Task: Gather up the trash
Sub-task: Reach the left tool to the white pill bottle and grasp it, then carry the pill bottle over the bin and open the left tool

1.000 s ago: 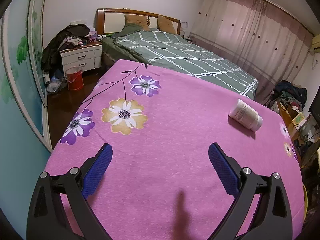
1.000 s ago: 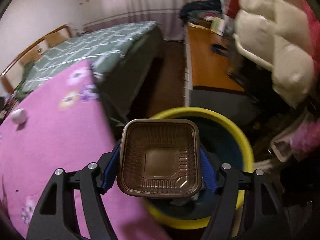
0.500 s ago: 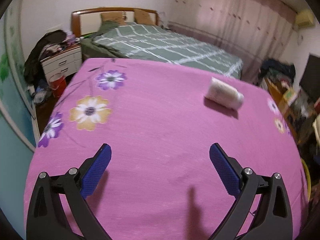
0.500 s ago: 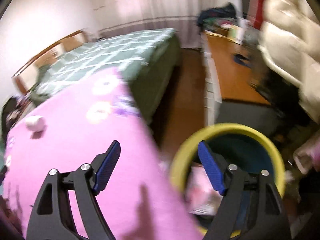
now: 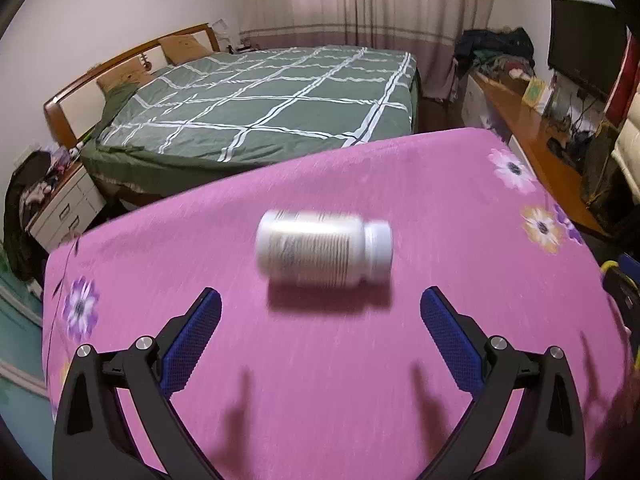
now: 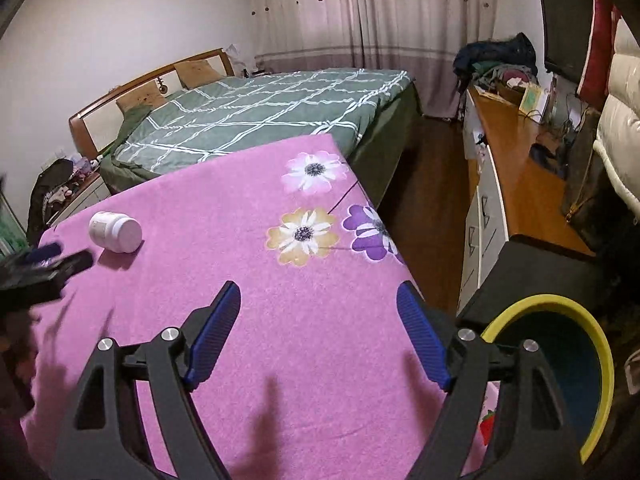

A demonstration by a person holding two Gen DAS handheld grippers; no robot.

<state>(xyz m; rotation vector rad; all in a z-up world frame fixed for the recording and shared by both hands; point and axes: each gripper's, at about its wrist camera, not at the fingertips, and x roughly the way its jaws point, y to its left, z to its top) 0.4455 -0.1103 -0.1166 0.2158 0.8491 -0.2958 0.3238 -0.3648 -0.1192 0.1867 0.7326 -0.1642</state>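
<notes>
- Left gripper (image 5: 320, 312) angled down over the pink flowered worktop (image 5: 360, 380), fingers (image 5: 192, 336) spread wide, nothing between them.
- Right gripper (image 6: 320, 328) likewise held over the worktop's near corner, fingers (image 6: 214, 334) well apart and empty.
- Just beside the right gripper, off the worktop's edge: a yellow-rimmed bin (image 6: 592, 344) standing on the floor, dark blue inside, with some printed scrap partly visible behind the gripper; contents otherwise hard to make out.
- Ahead of the left gripper, near but untouched: a white bottle (image 5: 324, 254) lying on its side on the worktop, cap toward the right of the left wrist view, blurred, its shadow on the cloth beneath.
- Seen from the right wrist as well, far over by the worktop's left side, with the tip of the left gripper just beside it.
- No other loose trash spotted on the pink cloth in either view.
- Judged far along: only the bottle apparently left to pick up, carry across the worktop and drop into the bin.
- Beyond the worktop: a green checked bed (image 5: 260, 108), then curtains (image 5: 360, 0) along the far wall.
</notes>
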